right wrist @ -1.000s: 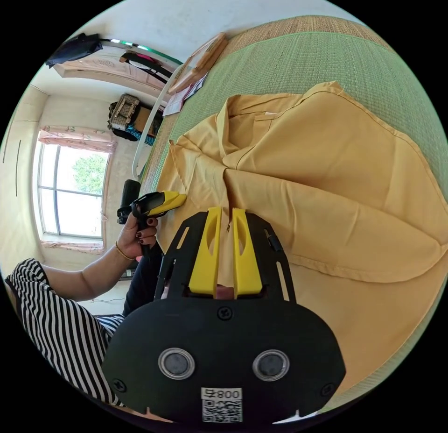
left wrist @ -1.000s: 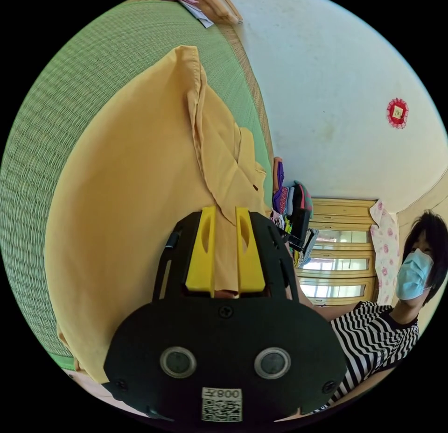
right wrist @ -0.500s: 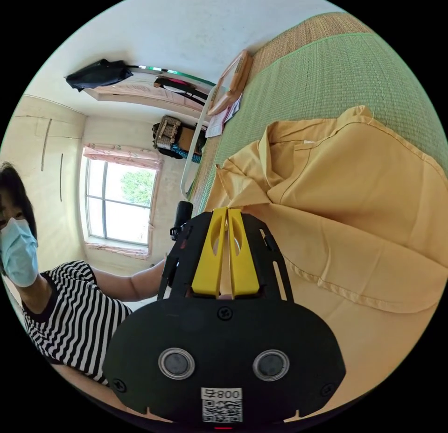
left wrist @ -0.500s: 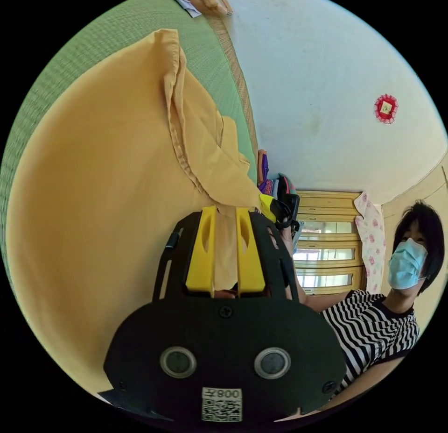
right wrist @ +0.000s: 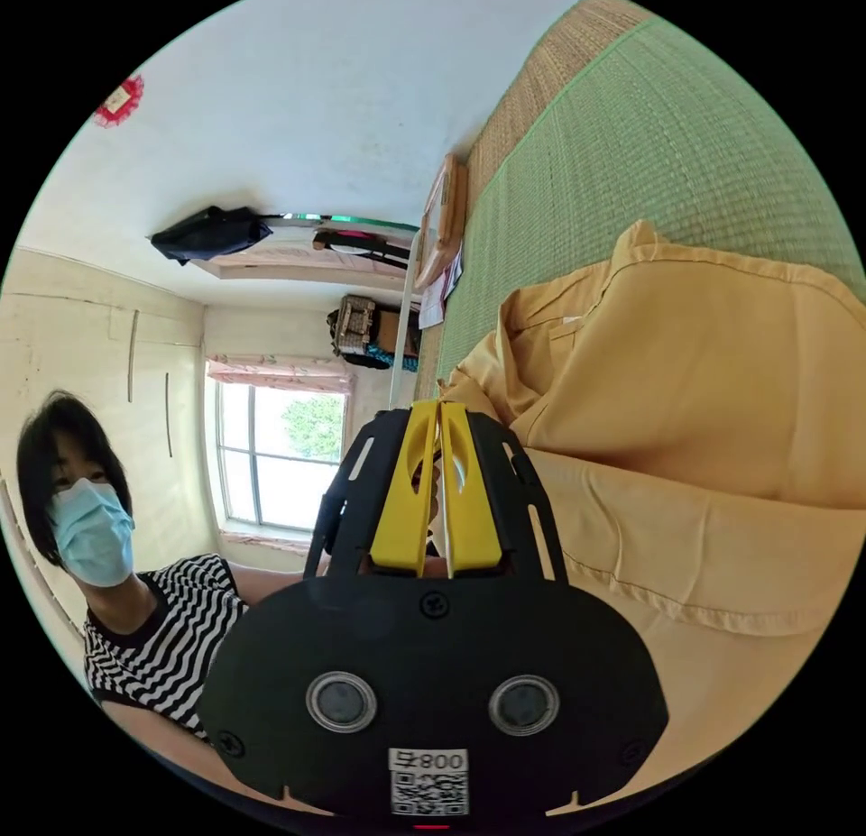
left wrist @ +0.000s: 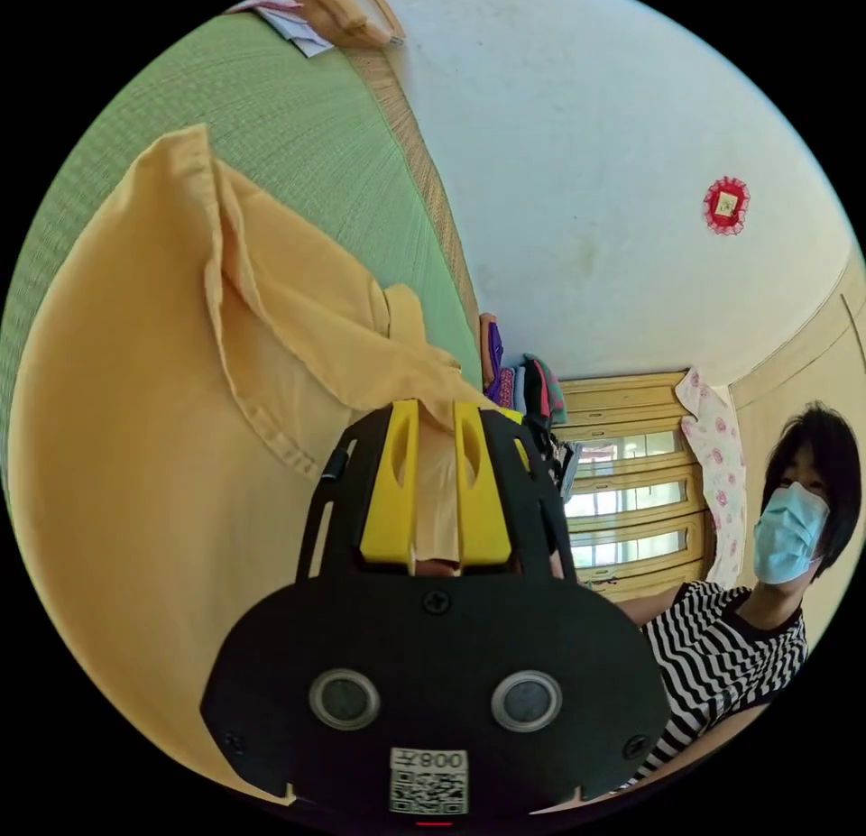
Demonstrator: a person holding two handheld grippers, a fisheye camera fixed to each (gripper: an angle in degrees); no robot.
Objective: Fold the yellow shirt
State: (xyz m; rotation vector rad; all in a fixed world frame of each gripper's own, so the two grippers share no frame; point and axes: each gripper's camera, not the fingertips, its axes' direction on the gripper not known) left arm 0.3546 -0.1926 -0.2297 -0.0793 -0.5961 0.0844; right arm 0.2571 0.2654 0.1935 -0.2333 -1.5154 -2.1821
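Now, in the left gripper view, the left gripper [left wrist: 437, 421] pinches an edge of the soft yellow cotton shirt [left wrist: 135, 475], jaws nearly closed on cloth. Compared with a second ago, the flap is lifted further off the green woven mat [left wrist: 298, 142].

In the right gripper view, the right gripper [right wrist: 439, 421] clamps the shirt's [right wrist: 722, 376] edge, jaws closed tighter than before; the fold seems under way.

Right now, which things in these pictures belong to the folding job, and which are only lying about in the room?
Belong to the job:
- yellow shirt, lifted at one edge
- left gripper, shut on the shirt
- right gripper, shut on the shirt
- green mat under the shirt

Only lying about:
- pile of clothes
- papers
- red wall ornament
- black bag
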